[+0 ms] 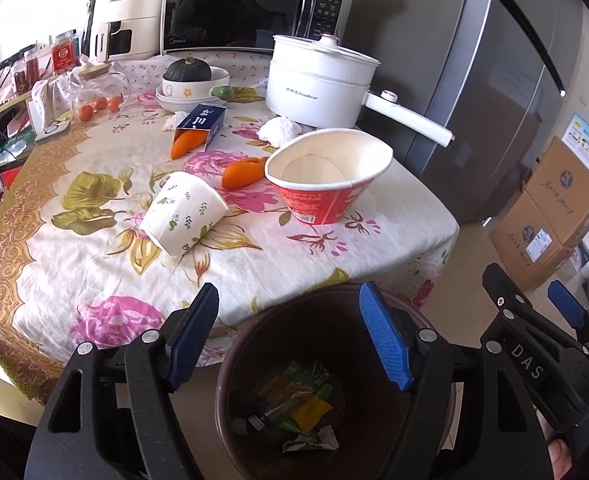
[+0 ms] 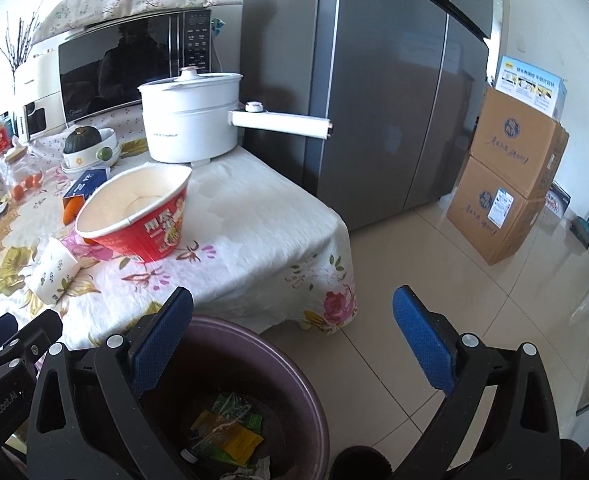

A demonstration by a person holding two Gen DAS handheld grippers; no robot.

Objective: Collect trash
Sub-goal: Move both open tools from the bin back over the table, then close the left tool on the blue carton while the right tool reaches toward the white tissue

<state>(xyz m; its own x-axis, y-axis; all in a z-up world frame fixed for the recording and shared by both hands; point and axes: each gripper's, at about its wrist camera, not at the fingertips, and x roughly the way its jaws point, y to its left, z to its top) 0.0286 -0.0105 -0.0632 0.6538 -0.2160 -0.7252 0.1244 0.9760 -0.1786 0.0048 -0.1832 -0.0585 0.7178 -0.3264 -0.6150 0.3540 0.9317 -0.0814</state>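
- Bin [image 1: 334,400]: dark round bin on the floor against the near table edge, directly below both grippers; crumpled wrappers [image 1: 294,404] in green, yellow and clear film lie at its bottom.
- Left gripper [image 1: 294,344]: jaws apart, nothing between the blue pads; it hangs above the bin mouth.
- Right gripper [image 2: 294,344]: jaws wide apart, empty; left finger over the bin rim, right finger over bare floor tiles.
- Table [image 1: 74,240]: floral cloth, trash not yet collected.
- Red bowl [image 1: 326,184]: paper noodle bowl, upright, squashed out of round, near the table's right corner.
- Paper cup [image 1: 182,212]: on its side, left of the bowl, apart from it.
- Orange peel [image 1: 242,172]: one piece between cup and bowl; a second sticks out of a blue carton [image 1: 202,124] lying farther back.
- Tissue [image 1: 280,130]: white wad in front of the white pot [image 1: 318,80].
- Surroundings: microwave [image 1: 234,8] behind the pot, fridge [image 2: 374,80] to the right, cardboard boxes [image 2: 506,184] stacked on the floor.
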